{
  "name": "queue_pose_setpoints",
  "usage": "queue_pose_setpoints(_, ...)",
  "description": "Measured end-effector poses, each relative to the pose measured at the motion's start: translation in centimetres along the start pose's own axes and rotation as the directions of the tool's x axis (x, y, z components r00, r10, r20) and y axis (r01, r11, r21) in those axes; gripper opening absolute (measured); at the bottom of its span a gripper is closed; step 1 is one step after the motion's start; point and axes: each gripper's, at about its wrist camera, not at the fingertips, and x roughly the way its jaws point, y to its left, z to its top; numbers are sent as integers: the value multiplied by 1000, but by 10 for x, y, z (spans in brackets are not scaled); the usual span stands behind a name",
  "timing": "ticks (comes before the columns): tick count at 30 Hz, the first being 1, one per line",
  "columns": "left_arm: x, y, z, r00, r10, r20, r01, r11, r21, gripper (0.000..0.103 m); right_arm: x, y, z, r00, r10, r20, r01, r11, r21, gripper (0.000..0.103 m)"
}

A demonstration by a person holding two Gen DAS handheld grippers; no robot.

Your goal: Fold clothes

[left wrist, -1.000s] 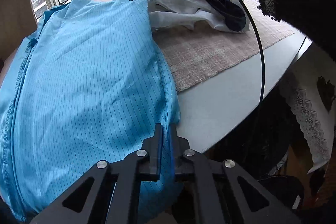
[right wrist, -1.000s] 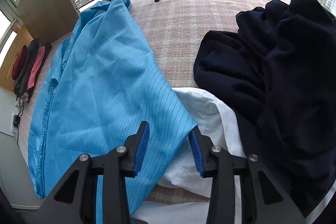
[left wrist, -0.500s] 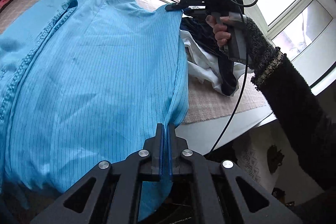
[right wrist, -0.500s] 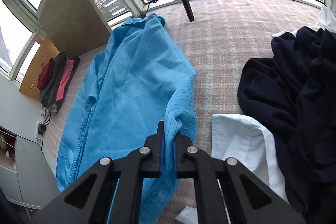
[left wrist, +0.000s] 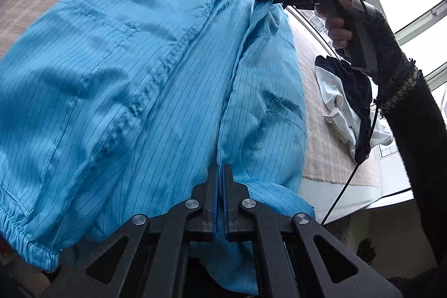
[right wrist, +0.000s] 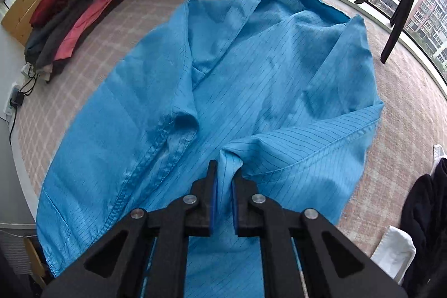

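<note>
Pinched the blue pinstriped jacket [left wrist: 156, 80] at its side edge, left gripper [left wrist: 220, 175] and right gripper [right wrist: 223, 172] both clamped on cloth. Judged thin, limp, likely slippery; best gripped along seams.

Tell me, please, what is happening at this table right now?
A person is folding a blue jacket with two handheld tools. The left tool is shut on its edge near the table's front, and the right tool grips a pinch of fabric, carrying that side over the body. Other clothes wait beside it.
</note>
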Motion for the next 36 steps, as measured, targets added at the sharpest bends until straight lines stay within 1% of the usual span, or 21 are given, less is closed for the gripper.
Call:
queue_pose_setpoints(2, 0, -1, 1, 1000, 6, -15, -6, 1000, 27, 2, -30, 2, -15, 997, 56, 56, -56, 998, -3, 16)
queue_pose_setpoints(4, -1, -4, 2, 999, 17, -29, -16, 998, 60, 2, -71, -3, -48, 987, 93, 130, -93, 996, -7, 32)
queue_pose_setpoints(5, -1, -6, 3, 999, 23, -36, -20, 997, 77, 3, -91, -5, -70, 980, 109, 164, -107, 994, -20, 35)
queue_pose_setpoints(6, -3, -7, 3, 999, 25, -41, -22, 996, 86, 6, -107, -7, -96, 974, 130, 188, -125, 991, -38, 37)
queue_pose_setpoints(7, -6, -8, 5, 999, 25, -44, -21, 996, 90, 6, -119, -7, -124, 967, 159, 199, -151, 987, -54, 37)
queue_pose_setpoints(10, -30, -10, 4, 999, 41, -14, -39, 992, 120, 8, -119, 9, -219, 962, 224, 154, -213, 973, -85, 37)
queue_pose_setpoints(12, -49, -11, 1, 997, 72, 12, -73, 985, 154, 8, -108, 26, -275, 964, 239, 113, -227, 967, -115, 37)
queue_pose_setpoints(15, -69, -10, -10, 991, 131, 21, -132, 969, 207, 8, -91, 54, -328, 968, 241, 77, -224, 958, -179, 37)
queue_pose_setpoints(16, -73, -7, -15, 989, 145, 18, -145, 965, 219, 8, -85, 60, -338, 970, 233, 70, -216, 957, -192, 37)
queue_pose_setpoints(18, -80, -1, -24, 985, 171, 7, -168, 958, 234, 8, -76, 70, -348, 976, 206, 64, -187, 956, -225, 37)
queue_pose_setpoints(21, -82, 7, -37, 984, 181, -8, -174, 959, 224, 8, -68, 80, -351, 979, 188, 76, -161, 949, -271, 37)
queue_pose_setpoints(23, -81, 6, -47, 987, 163, -17, -155, 962, 225, 8, -64, 80, -349, 971, 238, 36, -221, 940, -260, 36)
queue_pose_setpoints(24, -80, 4, -52, 987, 157, -22, -147, 962, 232, 8, -64, 78, -347, 965, 261, 23, -248, 937, -246, 32)
queue_pose_setpoints(25, -79, 2, -58, 988, 152, -28, -141, 960, 242, 8, -65, 77, -345, 963, 270, 13, -259, 936, -238, 15)
queue_pose_setpoints(26, -78, -2, -65, 989, 143, -34, -129, 958, 255, 8, -66, 77, -344, 960, 279, 3, -271, 933, -236, 12)
queue_pose_setpoints(27, -78, -6, -72, 991, 125, -39, -110, 958, 264, 8, -68, 78, -344, 957, 290, 0, -282, 930, -236, 11)
queue_pose_setpoints(29, -77, -19, -87, 996, 62, -59, -43, 958, 282, 9, -73, 81, -340, 948, 318, -11, -313, 925, -215, 10)
queue_pose_setpoints(30, -75, -27, -95, 997, 36, -70, -14, 955, 296, 16, -74, 83, -337, 941, 337, -20, -334, 921, -199, 9)
queue_pose_setpoints(32, -72, -44, -111, 996, -7, -86, 36, 944, 328, 26, -78, 86, -331, 926, 374, -38, -375, 912, -167, 9)
queue_pose_setpoints(34, -65, -57, -120, 996, -27, -83, 55, 932, 358, 29, -80, 90, -324, 910, 412, -55, -416, 899, -136, 9)
queue_pose_setpoints(36, -55, -63, -122, 996, -40, -81, 66, 935, 348, 30, -80, 95, -317, 904, 423, -60, -427, 896, -124, 9)
